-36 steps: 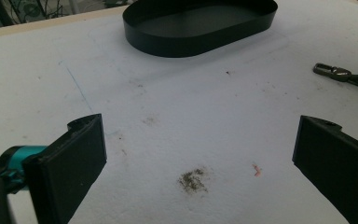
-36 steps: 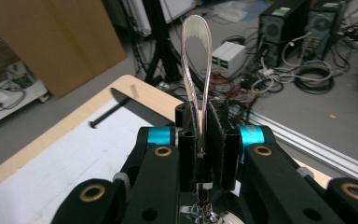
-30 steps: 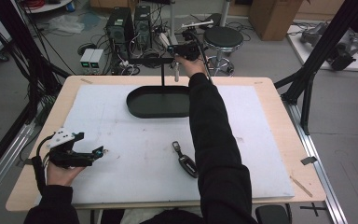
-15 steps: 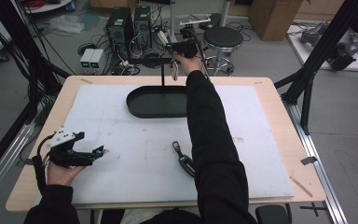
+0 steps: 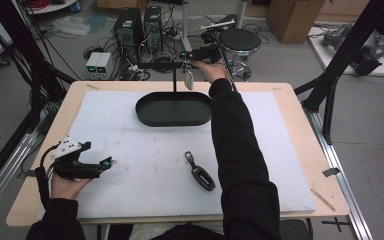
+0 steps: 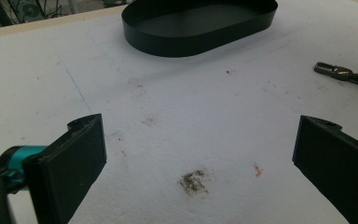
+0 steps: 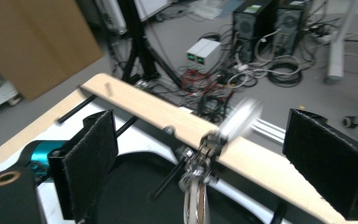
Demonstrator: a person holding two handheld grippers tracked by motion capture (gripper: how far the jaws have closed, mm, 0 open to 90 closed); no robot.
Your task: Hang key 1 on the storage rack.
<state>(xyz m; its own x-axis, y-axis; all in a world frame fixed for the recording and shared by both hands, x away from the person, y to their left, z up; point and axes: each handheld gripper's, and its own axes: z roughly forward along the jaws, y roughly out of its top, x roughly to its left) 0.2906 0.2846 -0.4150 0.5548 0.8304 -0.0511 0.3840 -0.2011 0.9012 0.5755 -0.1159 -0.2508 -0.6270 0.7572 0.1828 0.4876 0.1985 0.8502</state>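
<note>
right tongs (image 5: 187, 56) just sprang apart, releasing the white key fob (image 5: 189, 78), which hangs on the black t-stand's crossbar (image 5: 162, 65) at far centre. left tongs (image 5: 109, 162) spread, idle. next: back off, fetch the black car key (image 5: 199, 172) near-centre on the worktop.

Lab: computer towers (image 5: 140, 22), tangled cables (image 5: 167, 37), black rig frame (image 5: 337, 75).

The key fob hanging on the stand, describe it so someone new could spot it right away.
At the table's far edge sits a black oval tray with a thin post and crossbar. The pale key fob dangles from that bar, beside the open right gripper, unlike the dark fob lying flat.
</note>
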